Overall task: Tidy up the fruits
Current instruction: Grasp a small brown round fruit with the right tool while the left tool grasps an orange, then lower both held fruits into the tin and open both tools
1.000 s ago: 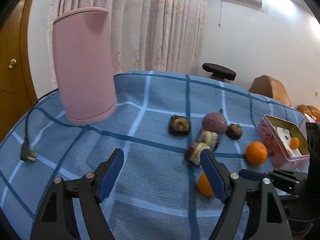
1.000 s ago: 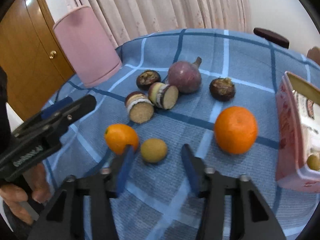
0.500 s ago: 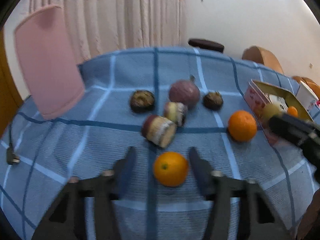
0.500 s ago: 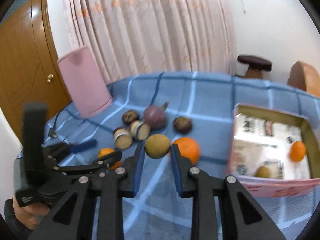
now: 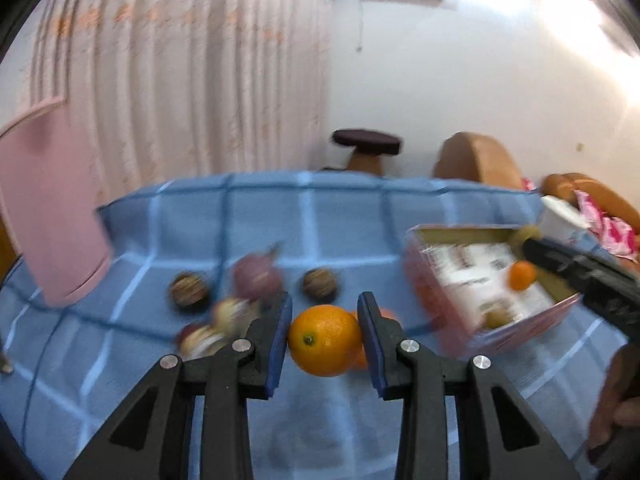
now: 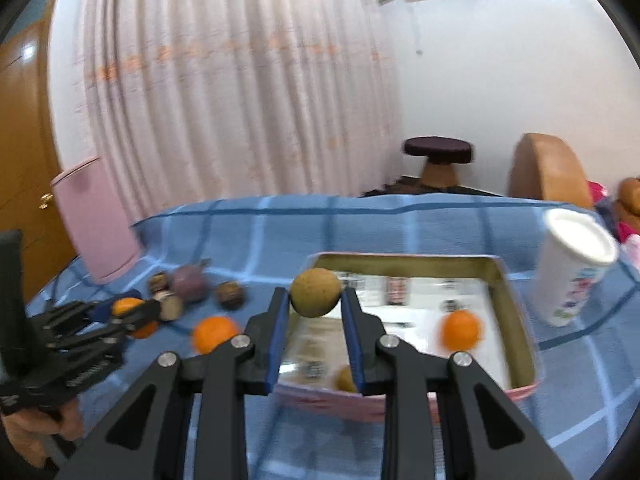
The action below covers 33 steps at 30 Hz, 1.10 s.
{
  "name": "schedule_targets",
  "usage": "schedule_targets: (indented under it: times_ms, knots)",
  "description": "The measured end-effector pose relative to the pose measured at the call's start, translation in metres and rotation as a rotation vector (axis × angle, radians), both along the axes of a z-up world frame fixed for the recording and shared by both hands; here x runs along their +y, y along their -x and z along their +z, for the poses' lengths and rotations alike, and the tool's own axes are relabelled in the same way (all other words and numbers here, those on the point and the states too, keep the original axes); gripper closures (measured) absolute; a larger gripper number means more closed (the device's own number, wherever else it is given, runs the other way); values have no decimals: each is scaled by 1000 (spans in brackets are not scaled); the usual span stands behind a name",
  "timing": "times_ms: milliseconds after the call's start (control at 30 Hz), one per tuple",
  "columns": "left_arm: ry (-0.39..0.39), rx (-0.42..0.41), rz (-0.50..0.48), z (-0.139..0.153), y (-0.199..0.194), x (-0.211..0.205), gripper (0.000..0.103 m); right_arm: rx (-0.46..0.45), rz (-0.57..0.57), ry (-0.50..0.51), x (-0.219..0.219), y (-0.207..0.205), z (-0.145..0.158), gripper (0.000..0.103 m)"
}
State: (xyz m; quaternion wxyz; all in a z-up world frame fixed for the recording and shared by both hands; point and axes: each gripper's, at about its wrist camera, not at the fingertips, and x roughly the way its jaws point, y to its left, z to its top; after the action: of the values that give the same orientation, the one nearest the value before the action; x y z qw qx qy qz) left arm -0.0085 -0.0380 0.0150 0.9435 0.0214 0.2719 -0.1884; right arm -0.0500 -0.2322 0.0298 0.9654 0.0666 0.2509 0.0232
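My left gripper [image 5: 325, 304] has an orange [image 5: 325, 340] between its blue pads, which press its sides as the jaws are closing; it is off the blue checked cloth. The right wrist view shows this orange [image 6: 128, 305] at far left. My right gripper [image 6: 314, 300] is shut on a round brownish-green fruit [image 6: 315, 285], held over the near left part of the pink tin [image 6: 516, 320]. Inside the tin lie a small orange [image 6: 460, 330] and a small brown fruit [image 6: 344, 378]. Another orange [image 6: 214, 334] rests on the cloth left of the tin.
A purple fruit [image 5: 256, 278], two dark round fruits [image 5: 320, 284] and cut pieces [image 5: 208, 336] lie on the cloth, left of the tin [image 5: 516, 336]. A tall pink container [image 5: 44, 216] stands at far left. A white cup [image 6: 572, 272] stands right of the tin.
The left gripper moved over an orange, closed on it and lifted it. The right gripper took up the brownish-green fruit and carried it right, up over the tin.
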Motion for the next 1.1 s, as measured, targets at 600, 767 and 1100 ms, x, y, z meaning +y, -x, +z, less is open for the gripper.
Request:
schedule_targets:
  times_ms: [600,767,1100]
  knots:
    - [-39,19,-207,-1,-8,-126,44,55,-114,-133,-76,-13,-13,55]
    - [23,-1,-144,8,-10,-105,27,-55,-220,-120,-86,7,0,44]
    - [24,12,-27,2,-19,-79,27,-124,-375,-141,-101,27,2,28]
